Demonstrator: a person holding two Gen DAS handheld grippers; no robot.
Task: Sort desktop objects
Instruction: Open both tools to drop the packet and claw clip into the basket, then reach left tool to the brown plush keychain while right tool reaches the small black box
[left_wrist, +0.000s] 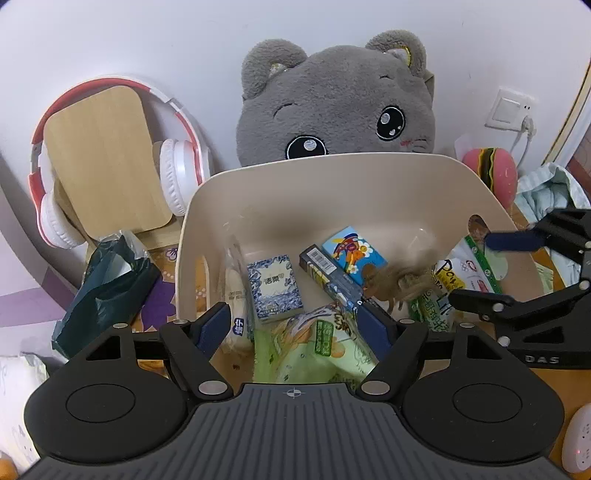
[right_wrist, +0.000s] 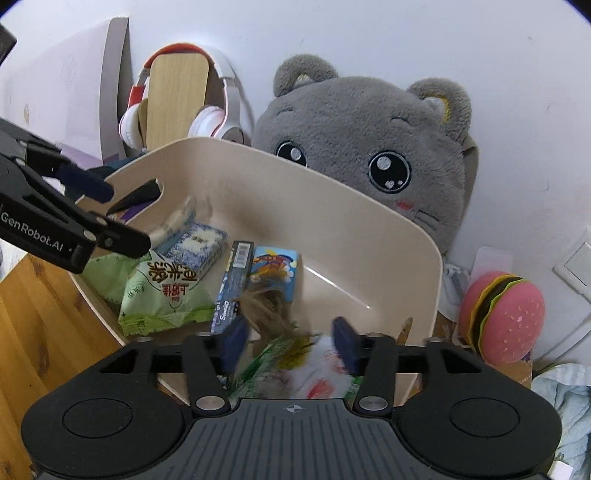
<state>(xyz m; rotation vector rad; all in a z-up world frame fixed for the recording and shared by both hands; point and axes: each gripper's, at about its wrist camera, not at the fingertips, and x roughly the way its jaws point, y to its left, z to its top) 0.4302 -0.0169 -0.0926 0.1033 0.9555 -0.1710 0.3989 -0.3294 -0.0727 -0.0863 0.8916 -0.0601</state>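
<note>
**Hovering over a filled beige bin, both claws apart**

Looking along the left gripper (left_wrist: 295, 328), its blue-padded fingers stand wide apart and hold nothing, poised over the near rim of the beige plastic bin (left_wrist: 280, 177). Inside the bin lie a blue-and-white tissue pack (left_wrist: 275, 288), a dark toothpaste box (left_wrist: 328, 277) and a colourful cartoon box (left_wrist: 352, 253) side by side, with a green snack bag (left_wrist: 325, 347) nearest the camera and a tuft of brown hair-like fibre (left_wrist: 402, 284) to the right. The right gripper (left_wrist: 480, 266) enters from the right, its fingers also apart over the bin's right wall. A grey plush cat (left_wrist: 332, 103) sits behind the bin, red-and-white headphones (left_wrist: 173, 162) hang over a wooden board (left_wrist: 107, 162) at far left, and a pink burger toy (left_wrist: 491, 170) rests at far right.

From the right wrist view, the right gripper (right_wrist: 290, 345) is spread open and empty above the bin's near right corner, over a blurred white and green wrapper (right_wrist: 314, 373). The brown tuft (right_wrist: 269, 306) lies just beyond its fingers, touching the cartoon box (right_wrist: 275, 264). The left gripper (right_wrist: 107, 214) reaches in from the left, fingers parted, above the green snack bag (right_wrist: 162, 291).
</note>
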